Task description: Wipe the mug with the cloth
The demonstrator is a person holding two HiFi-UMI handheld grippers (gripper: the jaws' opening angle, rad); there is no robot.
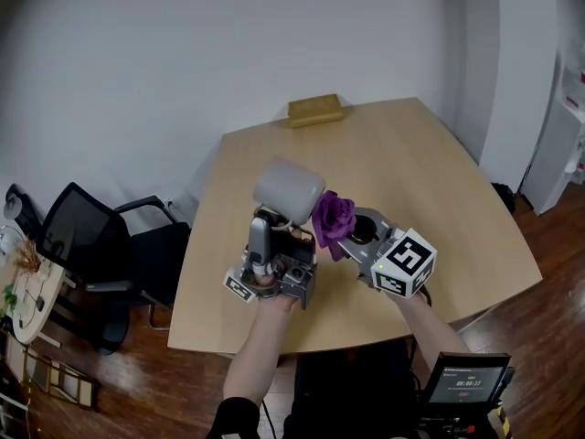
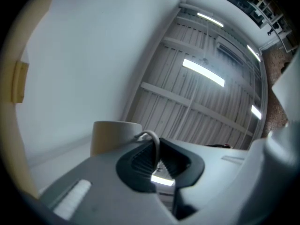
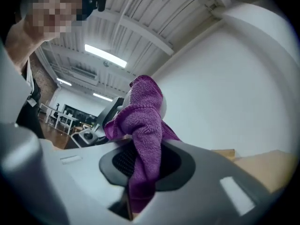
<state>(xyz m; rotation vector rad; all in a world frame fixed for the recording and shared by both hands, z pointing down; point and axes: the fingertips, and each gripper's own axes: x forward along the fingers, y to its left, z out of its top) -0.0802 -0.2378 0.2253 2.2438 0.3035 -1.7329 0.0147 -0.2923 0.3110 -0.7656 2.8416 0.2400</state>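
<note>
Left claw (image 2: 155, 157) on handle (image 2: 151, 137) of pale mug (image 1: 289, 190); purple cloth (image 1: 334, 217) bunched.

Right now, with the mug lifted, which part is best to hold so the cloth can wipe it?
Probably the handle, from below, as the left hand-held gripper does now: that thin loop fits between its shut jaws, and the body of the mug is free above for the cloth.

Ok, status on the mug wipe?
Left gripper shut on mug, by its handle, held up. Right gripper shut on cloth, close beside mug. Nothing in the way.
</note>
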